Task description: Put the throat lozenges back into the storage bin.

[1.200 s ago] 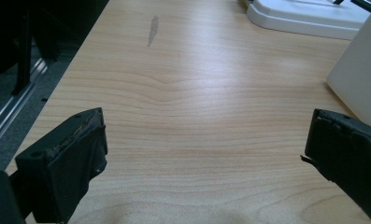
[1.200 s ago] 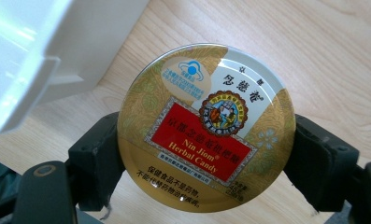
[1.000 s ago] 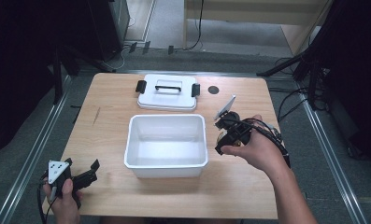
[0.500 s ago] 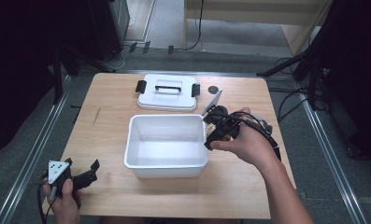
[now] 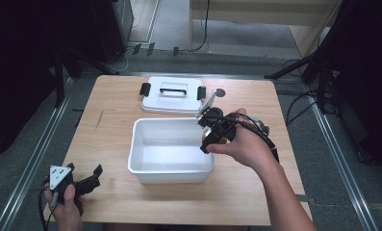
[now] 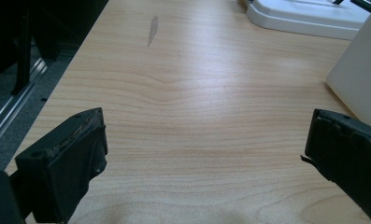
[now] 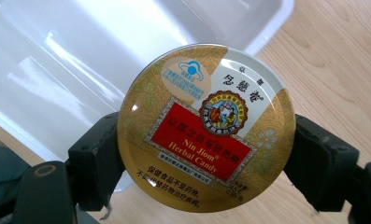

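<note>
A round gold candy tin (image 7: 205,126) with a red label sits between the jaws of my right gripper (image 7: 199,161), which is shut on its sides. In the high view that right gripper (image 5: 209,135) holds the candy tin (image 5: 208,134) over the right rim of the white tub (image 5: 171,149). Inside, the tub looks empty. My left gripper (image 5: 85,183) rests near the table's front left corner. In its own view the left gripper (image 6: 206,149) stands open over bare wood, with the tub wall (image 6: 360,79) off to the right.
The tub's white lid (image 5: 171,95) with black clips and a handle lies flat behind the tub. A small dark round spot (image 5: 219,92) sits on the wooden table (image 5: 107,125) right of the lid. Cables trail over the floor around the table.
My right gripper has carried the candy tin leftward, from beside the tub's right side to above its right rim. The left gripper has stayed put.
</note>
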`<action>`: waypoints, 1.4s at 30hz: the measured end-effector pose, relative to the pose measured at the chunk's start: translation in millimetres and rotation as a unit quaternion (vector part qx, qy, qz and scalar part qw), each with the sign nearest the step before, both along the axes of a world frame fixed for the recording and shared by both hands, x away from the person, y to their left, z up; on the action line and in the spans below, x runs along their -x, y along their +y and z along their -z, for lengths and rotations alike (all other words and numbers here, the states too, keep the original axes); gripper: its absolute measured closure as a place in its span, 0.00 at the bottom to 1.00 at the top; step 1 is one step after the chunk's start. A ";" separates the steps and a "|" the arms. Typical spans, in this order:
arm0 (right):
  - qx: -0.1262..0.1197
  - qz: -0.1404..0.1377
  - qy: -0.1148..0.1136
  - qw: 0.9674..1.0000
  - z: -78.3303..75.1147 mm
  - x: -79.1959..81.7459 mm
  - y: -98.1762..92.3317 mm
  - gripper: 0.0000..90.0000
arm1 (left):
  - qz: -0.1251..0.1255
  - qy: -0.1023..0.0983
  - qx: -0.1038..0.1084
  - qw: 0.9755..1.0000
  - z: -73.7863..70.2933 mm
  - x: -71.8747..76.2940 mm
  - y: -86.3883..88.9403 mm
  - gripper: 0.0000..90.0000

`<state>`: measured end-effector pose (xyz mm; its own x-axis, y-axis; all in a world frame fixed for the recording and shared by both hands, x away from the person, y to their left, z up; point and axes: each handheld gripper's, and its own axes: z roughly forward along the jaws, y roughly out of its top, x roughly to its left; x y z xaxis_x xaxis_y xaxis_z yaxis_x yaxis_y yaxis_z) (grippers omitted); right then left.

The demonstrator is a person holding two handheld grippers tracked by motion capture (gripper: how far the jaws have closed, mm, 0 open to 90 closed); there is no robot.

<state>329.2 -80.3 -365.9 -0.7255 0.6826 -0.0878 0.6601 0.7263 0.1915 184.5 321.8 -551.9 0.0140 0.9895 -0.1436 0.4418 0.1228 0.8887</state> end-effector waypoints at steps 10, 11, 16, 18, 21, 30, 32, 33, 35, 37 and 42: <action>0.006 -0.032 -0.005 0.999 4.0 2.0 25.6 0.23 | 0.001 0.000 0.000 1.000 0.0 0.0 0.2 0.00; 0.005 -0.036 -0.006 0.999 4.5 2.0 27.3 0.23 | 0.001 0.000 0.001 1.000 0.1 0.0 0.3 0.00; 0.009 -0.088 -0.020 0.996 7.4 5.1 34.7 0.23 | 0.001 0.000 0.002 1.000 0.1 0.0 0.3 0.00; 0.000 -0.160 -0.041 0.986 9.8 9.1 35.2 0.23 | 0.001 0.000 0.002 1.000 0.1 0.0 0.4 0.00; -0.004 -0.216 -0.057 0.975 13.5 9.3 31.7 0.23 | 0.001 -0.001 0.002 1.000 0.1 -0.1 0.3 0.00; 0.020 -0.287 -0.063 0.956 34.5 8.4 26.8 0.23 | 0.001 -0.001 0.003 1.000 0.2 -0.2 0.0 0.00; 0.027 -0.293 -0.061 0.954 38.1 9.1 28.5 0.23 | 0.001 0.000 0.001 1.000 0.1 0.0 0.2 0.00; 0.029 -0.299 -0.061 0.952 40.1 8.7 29.5 0.23 | 0.001 -0.001 0.002 1.000 0.1 -0.1 0.1 0.00; 0.036 -0.303 -0.060 0.950 44.3 8.4 31.5 0.23 | 0.001 -0.001 0.002 1.000 0.1 0.0 0.1 0.00; 0.040 -0.306 -0.056 0.949 48.6 7.1 33.3 0.23 | 0.001 0.000 0.002 1.000 0.1 0.0 0.2 0.00; 0.047 -0.298 -0.046 0.952 57.7 3.2 35.7 0.23 | 0.001 -0.001 0.003 1.000 0.2 0.0 0.4 0.00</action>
<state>326.0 -44.6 -423.6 -0.9681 0.1373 -0.2095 0.1084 0.9836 0.1438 184.5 322.2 -552.0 0.0171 0.9887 -0.1490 0.4408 0.1264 0.8887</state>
